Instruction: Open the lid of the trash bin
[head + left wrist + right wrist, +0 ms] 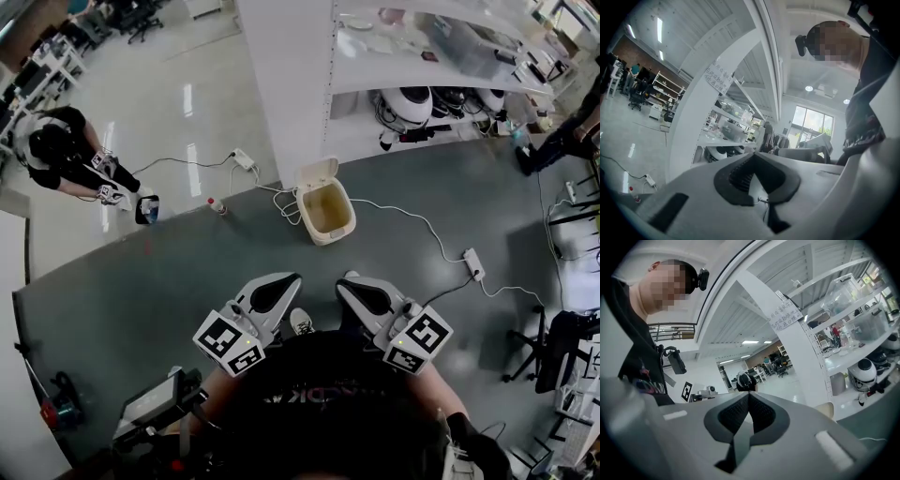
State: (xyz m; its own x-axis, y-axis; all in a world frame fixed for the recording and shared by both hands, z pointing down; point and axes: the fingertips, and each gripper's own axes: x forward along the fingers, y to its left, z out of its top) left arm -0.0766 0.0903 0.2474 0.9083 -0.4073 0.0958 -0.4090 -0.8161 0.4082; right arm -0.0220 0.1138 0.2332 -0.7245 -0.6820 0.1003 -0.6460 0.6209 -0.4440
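Observation:
The cream trash bin (325, 212) stands on the grey floor ahead of me. Its lid (317, 172) is tipped up at the back and the inside shows. Both grippers are held close to my body, well short of the bin and apart from it. My left gripper (285, 280) points toward the bin with its jaws together and nothing between them; in the left gripper view the left gripper (753, 155) has its tips meeting. My right gripper (350, 282) is likewise shut and empty, and in the right gripper view the right gripper (748, 395) shows its pads touching.
A white pillar (281, 84) and shelving (422, 66) rise behind the bin. A cable runs from a power strip (245, 159) past the bin to a second strip (473, 263). A small bottle (217, 205) stands at the left. A person (66, 150) crouches at far left.

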